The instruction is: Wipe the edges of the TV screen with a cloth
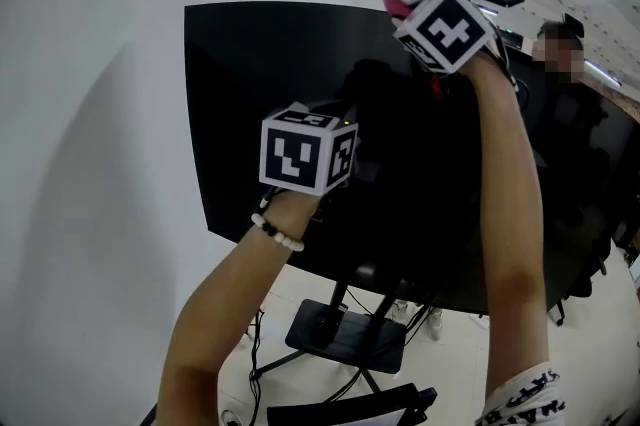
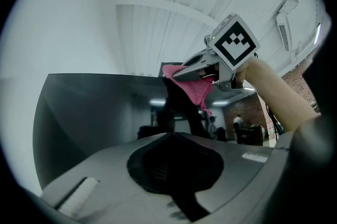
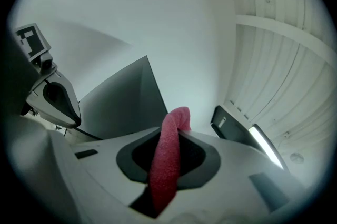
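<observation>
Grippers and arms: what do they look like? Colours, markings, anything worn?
The left gripper and right gripper both have light grey shells with black lining around the jaws. Each carries a white cube with black square markers: left cube, right cube. The left wrist wears a bead bracelet, mostly white beads. The right arm has a black-and-white patterned sleeve.

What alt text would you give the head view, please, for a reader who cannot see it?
The right gripper holds a pink cloth at the top edge of a black TV screen on a stand by a white wall. The left gripper is raised in front of the screen's middle, empty.
</observation>
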Demonstrator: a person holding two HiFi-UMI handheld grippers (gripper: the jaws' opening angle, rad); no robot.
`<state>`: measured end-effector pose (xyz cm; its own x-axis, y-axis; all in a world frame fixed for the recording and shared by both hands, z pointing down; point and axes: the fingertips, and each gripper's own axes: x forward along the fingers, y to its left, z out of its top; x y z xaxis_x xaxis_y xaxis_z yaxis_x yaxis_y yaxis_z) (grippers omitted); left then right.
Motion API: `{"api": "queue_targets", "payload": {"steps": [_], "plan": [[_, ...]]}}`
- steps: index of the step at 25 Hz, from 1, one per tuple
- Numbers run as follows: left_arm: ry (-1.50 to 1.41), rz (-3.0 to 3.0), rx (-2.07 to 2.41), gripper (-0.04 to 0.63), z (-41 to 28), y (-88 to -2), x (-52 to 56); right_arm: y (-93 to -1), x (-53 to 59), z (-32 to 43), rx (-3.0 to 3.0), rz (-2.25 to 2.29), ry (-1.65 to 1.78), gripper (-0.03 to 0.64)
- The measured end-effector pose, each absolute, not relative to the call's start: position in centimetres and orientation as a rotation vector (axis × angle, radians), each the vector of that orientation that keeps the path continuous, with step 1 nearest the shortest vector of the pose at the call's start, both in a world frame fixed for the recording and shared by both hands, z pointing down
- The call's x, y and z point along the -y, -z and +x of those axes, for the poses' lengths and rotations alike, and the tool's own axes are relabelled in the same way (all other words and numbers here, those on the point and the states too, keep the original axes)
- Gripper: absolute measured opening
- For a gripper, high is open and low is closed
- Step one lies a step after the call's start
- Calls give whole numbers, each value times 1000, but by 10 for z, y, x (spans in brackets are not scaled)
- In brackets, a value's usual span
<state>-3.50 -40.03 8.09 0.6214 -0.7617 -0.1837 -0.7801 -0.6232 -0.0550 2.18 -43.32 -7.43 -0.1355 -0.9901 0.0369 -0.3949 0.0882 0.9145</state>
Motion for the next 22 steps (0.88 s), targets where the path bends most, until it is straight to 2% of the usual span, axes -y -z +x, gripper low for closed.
{"api": "queue_targets", "payload": {"steps": [10, 22], "plan": [[-220, -2707, -1279, -12, -179, -79, 438, 72, 480, -114, 1626, 1406, 977, 67], [-231, -2740, -1294, -12, -283, -92, 484, 74, 551, -238, 1655, 1375, 970, 68]]}}
